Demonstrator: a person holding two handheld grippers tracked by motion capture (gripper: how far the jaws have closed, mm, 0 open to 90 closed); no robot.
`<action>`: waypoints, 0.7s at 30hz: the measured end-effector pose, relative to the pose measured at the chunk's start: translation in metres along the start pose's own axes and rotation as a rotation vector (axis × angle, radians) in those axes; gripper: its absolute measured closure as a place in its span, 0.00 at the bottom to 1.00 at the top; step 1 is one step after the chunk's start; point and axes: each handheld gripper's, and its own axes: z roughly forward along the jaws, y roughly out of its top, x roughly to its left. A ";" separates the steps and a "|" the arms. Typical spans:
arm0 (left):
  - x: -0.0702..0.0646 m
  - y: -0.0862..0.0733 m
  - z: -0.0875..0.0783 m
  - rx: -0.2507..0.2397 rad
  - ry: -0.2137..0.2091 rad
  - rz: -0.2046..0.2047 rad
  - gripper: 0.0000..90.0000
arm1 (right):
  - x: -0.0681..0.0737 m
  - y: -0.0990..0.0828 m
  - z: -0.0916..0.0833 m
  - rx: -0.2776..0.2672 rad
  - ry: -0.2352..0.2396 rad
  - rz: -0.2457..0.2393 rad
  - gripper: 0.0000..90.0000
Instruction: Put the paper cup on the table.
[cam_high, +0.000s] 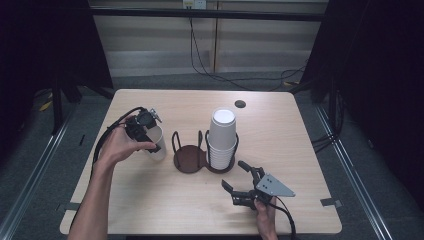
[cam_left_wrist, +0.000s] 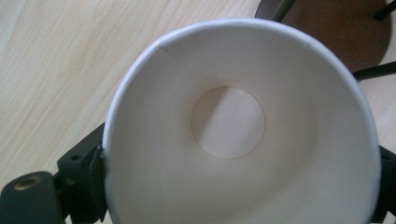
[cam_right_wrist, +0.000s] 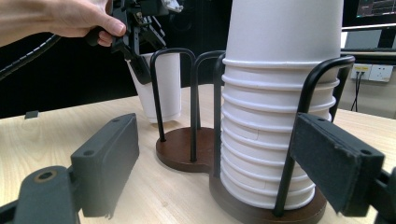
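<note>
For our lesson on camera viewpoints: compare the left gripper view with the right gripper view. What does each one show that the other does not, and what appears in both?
Left gripper view alone: the inside of the single paper cup, down to its round bottom, with the left gripper at its rim.

Right gripper view alone: the stack of upside-down cups in the holder's near ring, the person's hand, and the right gripper with open jaws.

Both: the single cup, the holder's dark brown base and the wooden table.
</note>
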 end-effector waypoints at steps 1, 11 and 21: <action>0.001 0.000 0.000 0.010 0.002 0.004 0.11 | 0.000 0.000 0.000 0.000 0.000 0.000 0.17; 0.002 0.001 0.012 0.019 -0.020 -0.002 0.08 | 0.000 0.000 0.000 0.001 -0.001 0.002 0.17; 0.000 -0.003 0.020 -0.042 -0.025 -0.040 0.08 | 0.000 0.000 0.000 0.000 -0.001 0.000 0.17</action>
